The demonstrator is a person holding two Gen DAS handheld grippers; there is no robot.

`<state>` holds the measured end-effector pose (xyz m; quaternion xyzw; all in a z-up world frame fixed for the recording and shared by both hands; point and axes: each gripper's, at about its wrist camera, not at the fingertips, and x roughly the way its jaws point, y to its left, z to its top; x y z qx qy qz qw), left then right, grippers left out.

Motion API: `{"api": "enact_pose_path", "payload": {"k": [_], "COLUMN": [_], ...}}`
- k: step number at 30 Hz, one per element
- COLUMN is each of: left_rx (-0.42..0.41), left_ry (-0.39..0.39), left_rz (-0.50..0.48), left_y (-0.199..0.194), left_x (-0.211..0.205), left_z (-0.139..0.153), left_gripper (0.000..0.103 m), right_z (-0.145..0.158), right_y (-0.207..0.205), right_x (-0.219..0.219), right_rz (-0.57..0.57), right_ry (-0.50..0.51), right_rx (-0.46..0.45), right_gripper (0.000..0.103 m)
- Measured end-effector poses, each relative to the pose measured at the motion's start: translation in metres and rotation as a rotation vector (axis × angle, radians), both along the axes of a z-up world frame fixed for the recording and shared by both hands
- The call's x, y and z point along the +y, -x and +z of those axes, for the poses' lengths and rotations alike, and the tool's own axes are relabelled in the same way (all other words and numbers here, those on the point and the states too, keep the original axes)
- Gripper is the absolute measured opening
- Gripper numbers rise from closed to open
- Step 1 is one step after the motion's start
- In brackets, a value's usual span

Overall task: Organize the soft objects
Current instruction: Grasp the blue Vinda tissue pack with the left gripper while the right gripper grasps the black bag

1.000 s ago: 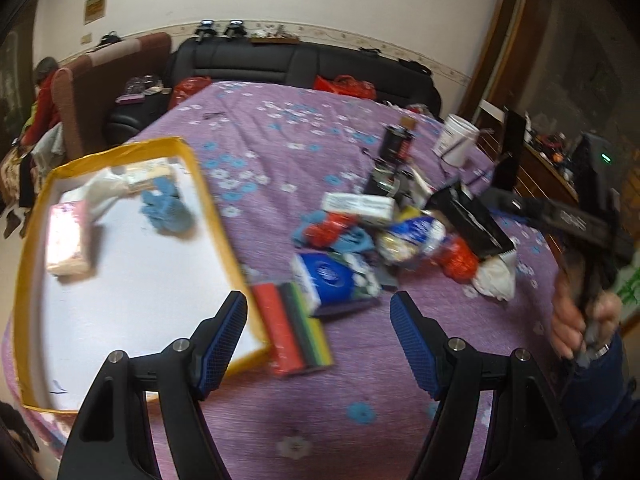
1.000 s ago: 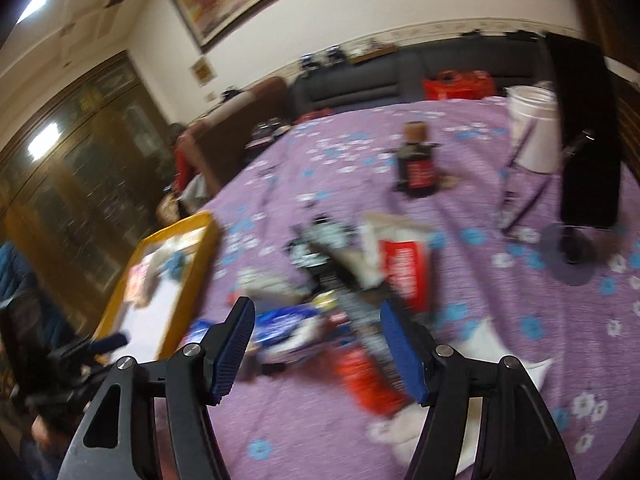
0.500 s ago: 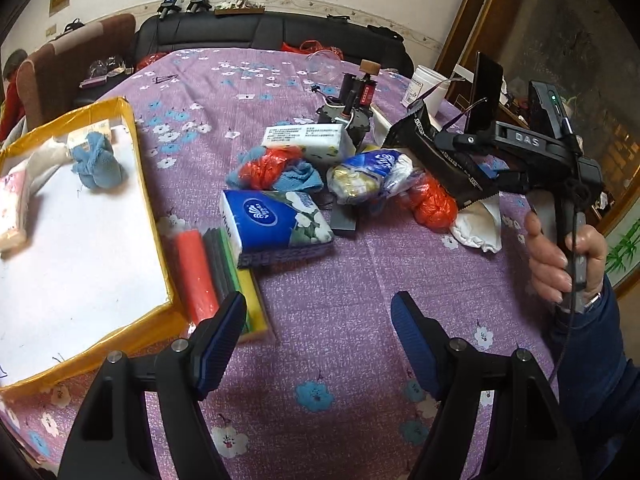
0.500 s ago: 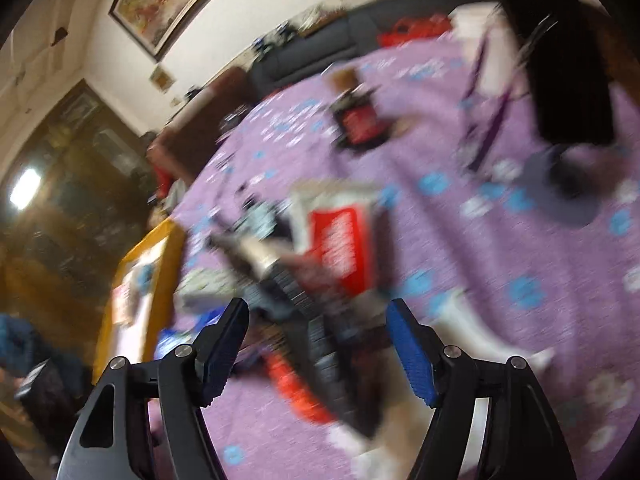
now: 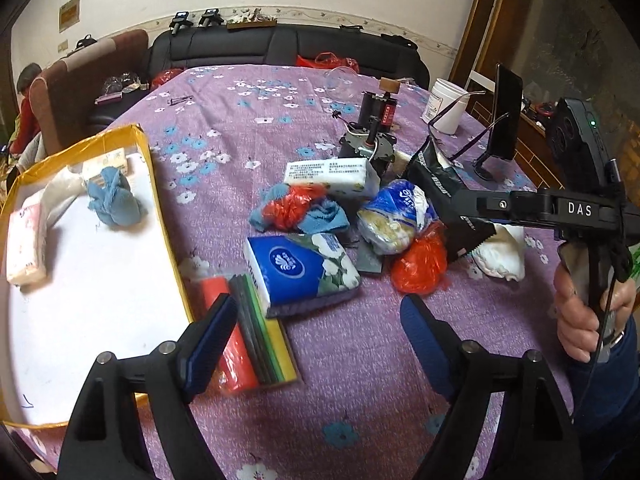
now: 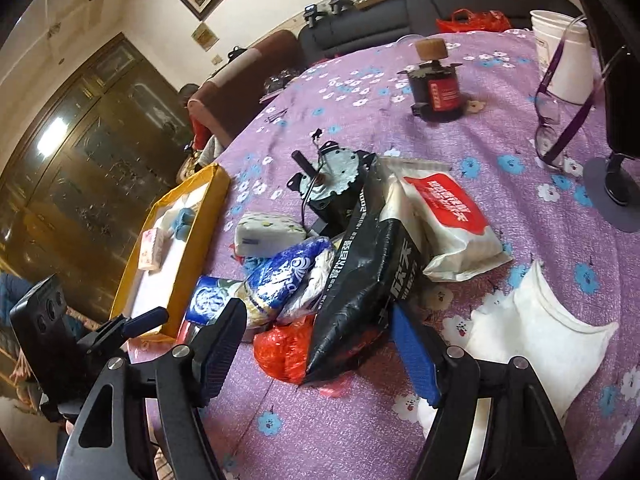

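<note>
While the soft things lie heaped at the middle of the purple flowered tablecloth [image 5: 248, 128], nothing is held by either tool. At the near left of the heap a blue tissue pack [image 5: 300, 272] rests partly on a stack of coloured sponges [image 5: 248, 344], which lies just beside the yellow-rimmed tray [image 5: 168, 232]. Beyond the pack sits a red mesh ball on a blue cloth [image 5: 296, 210], with a white tissue pack [image 5: 332, 174] farther off. To the right come a blue-and-white plastic bag [image 5: 394, 216], an orange-red plastic bag [image 5: 420, 266] and a black snack bag [image 6: 368, 264], whose near tip lies over the red bag. A white pouch with a red label [image 6: 444, 220] leans behind the black bag, and a white cloth [image 6: 532, 340] lies near right. Inside the tray, at its far end, are a knotted blue rag [image 5: 114, 202], a pink tissue pack [image 5: 24, 244] and a white bag.

The left gripper [image 5: 312, 340] hovers with its jaws opening, nothing between them, its left pad above the sponges. The right gripper [image 6: 316, 344] stands with jaws wide apart and the tips of the black and red bags between the pads, untouched; a hand [image 5: 588, 312] holds its handle. Farther away stand a small motor [image 6: 332, 176], a dark bottle [image 6: 436, 88], a white cup [image 6: 564, 64], purple glasses [image 6: 556, 120] and a phone on a stand [image 5: 506, 116].
</note>
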<state>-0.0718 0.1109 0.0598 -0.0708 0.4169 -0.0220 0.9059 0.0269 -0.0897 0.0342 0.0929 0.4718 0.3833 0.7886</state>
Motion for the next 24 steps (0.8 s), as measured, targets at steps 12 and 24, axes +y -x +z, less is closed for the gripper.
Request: {"api": "enact_pose_path", "payload": {"k": [12, 24], "left_rx": [0.119, 0.110], "left_ry": [-0.064, -0.173], "left_rz": [0.010, 0.039], "left_y": [-0.046, -0.067], "left_x": [-0.003, -0.029], "left_z": [-0.019, -0.037], "left_gripper": [0.084, 0.076], "right_z": [-0.019, -0.026], "right_y": [-0.015, -0.019], "right_x": [-0.014, -0.016], "right_rz": [-0.136, -0.168], "right_ry": [0.071, 0.099], "right_rx": [0.024, 0.049], "right_gripper": [0.077, 0.045]}}
